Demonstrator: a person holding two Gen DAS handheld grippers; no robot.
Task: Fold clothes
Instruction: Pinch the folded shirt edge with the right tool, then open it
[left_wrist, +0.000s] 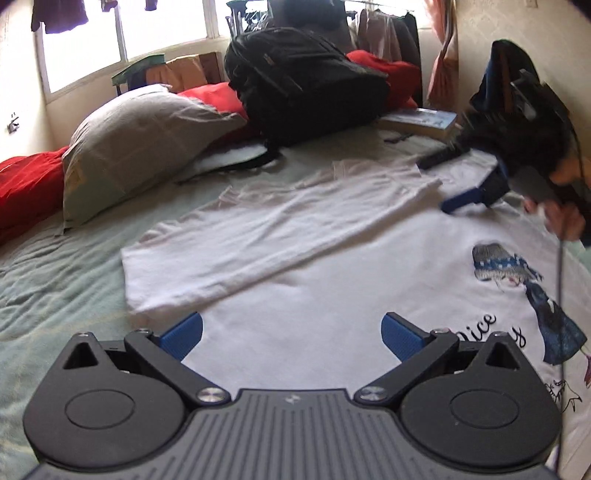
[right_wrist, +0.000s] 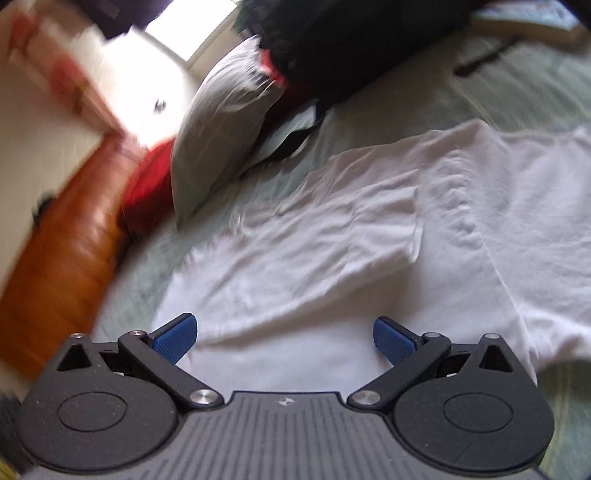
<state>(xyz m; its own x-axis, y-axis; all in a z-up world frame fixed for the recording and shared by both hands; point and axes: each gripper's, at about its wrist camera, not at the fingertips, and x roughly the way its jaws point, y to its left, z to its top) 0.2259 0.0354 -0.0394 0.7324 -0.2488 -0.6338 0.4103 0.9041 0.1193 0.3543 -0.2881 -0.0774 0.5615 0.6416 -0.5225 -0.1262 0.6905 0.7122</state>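
My left claw (left_wrist: 291, 338) and right claw (right_wrist: 283, 336) both gape wide and empty just over the white shirt (left_wrist: 332, 266) spread on the bed (left_wrist: 55, 280), its sleeve (left_wrist: 258, 236) folded across ahead, with pillow (left_wrist: 140, 147) and backpack (left_wrist: 306, 81) crowding the far edge beyond bare sheet.

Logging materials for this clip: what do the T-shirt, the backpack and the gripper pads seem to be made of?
T-shirt: soft white knit, likely cotton; matte and creased, with a printed picture. Backpack: black synthetic fabric, slight sheen. Left gripper pads: blue, finely ribbed, probably rubber or plastic.
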